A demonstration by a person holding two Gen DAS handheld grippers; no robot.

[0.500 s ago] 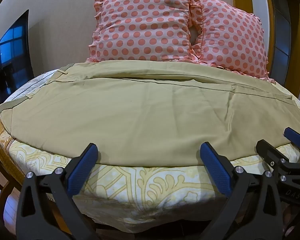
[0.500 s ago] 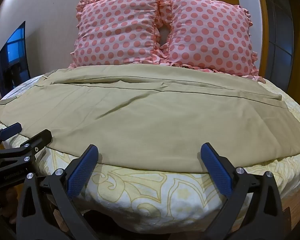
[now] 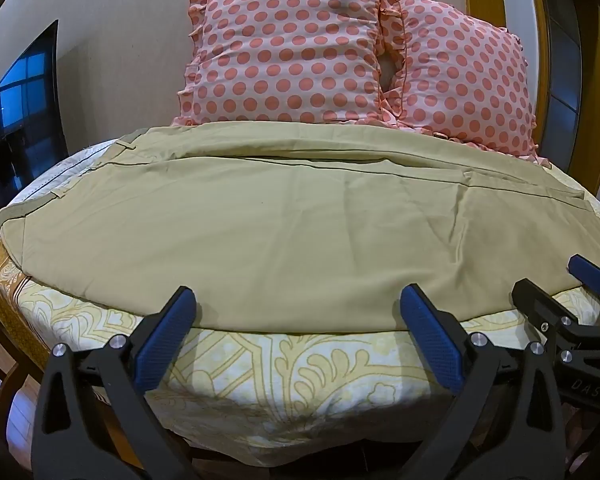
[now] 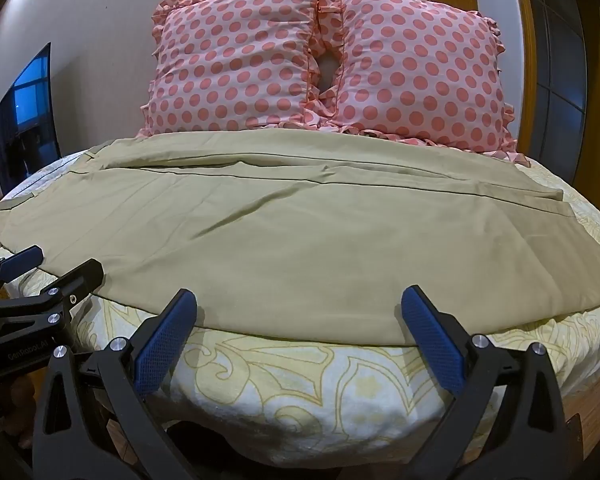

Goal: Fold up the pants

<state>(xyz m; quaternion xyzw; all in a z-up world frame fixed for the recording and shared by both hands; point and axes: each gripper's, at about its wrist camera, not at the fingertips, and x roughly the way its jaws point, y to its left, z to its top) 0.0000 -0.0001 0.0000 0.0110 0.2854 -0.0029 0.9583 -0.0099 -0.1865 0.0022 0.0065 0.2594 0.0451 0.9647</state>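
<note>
A bed with a pale yellow leaf-patterned sheet fills both views, its near edge curving just ahead of each hand-held gripper. Across nearly the whole bed lie the pants, tan and spread flat, with the waistband and belt loops off to the far left of the left hand-held gripper and the leg hems off to the far right of the right one. One leg lies over the other, a long seam running across the far side, and a few soft creases cross the cloth. The near edge of the pants lies right in front of both sets of fingers.

Beyond the pants, straight ahead, two pink pillows with coral dots and ruffled edges lean side by side against the wall. Far to the left hangs a dark screen with blue reflections.

The left hand-held gripper hangs just short of the bed edge, jaws spread wide, nothing between its blue pads. The right hand-held gripper is just beside it, likewise wide open and holding nothing. Each one shows at the edge of the other's view, near the hem of the cloth.
</note>
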